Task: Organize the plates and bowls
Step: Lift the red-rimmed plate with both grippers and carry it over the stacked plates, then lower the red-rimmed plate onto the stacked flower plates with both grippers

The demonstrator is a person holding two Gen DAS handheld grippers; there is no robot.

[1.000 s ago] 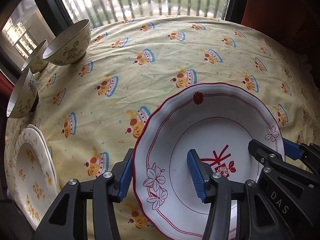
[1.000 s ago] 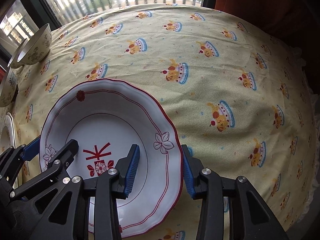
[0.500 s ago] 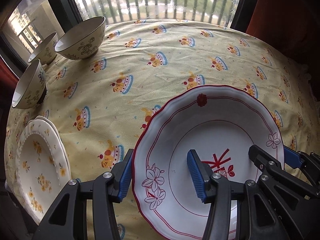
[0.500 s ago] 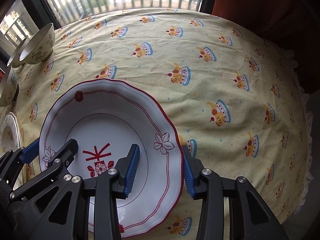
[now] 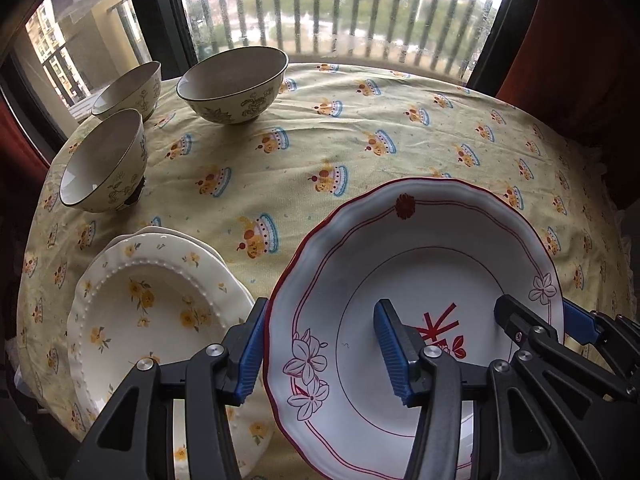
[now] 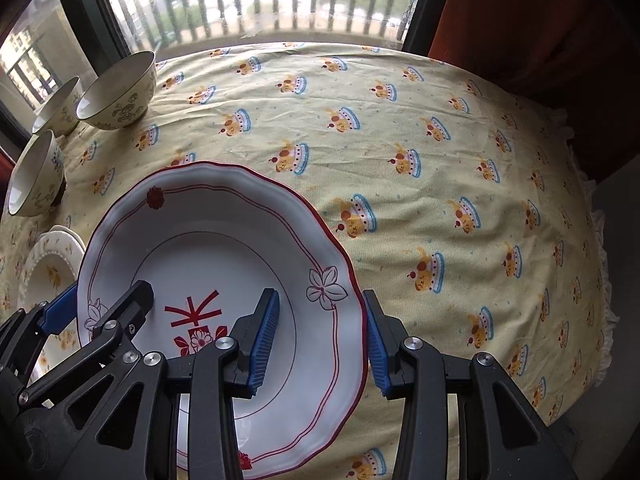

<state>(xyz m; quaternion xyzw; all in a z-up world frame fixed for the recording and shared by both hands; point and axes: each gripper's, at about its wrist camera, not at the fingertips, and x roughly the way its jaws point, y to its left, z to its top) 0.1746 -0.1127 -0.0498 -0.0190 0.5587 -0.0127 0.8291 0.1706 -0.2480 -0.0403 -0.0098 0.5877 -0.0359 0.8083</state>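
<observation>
Both grippers, left (image 5: pixel 320 354) and right (image 6: pixel 318 338), clamp the red plate's (image 5: pixel 420 264) rims; yellow plates (image 5: pixel 148 304) stacked left, three bowls (image 5: pixel 234 86) unstacked.

Upper frame before me: dark-framed window (image 5: pixel 344 12) with vertical railing bars, daylight entering. Below, a table under yellow cake-print cloth (image 5: pixel 360 148); red curtain (image 6: pixel 520 20) upper right.

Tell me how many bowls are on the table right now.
3. One bowl sits near the window, another to its left at the table's edge, the third just nearer, beyond the flowered plates. None looks hidden.
</observation>
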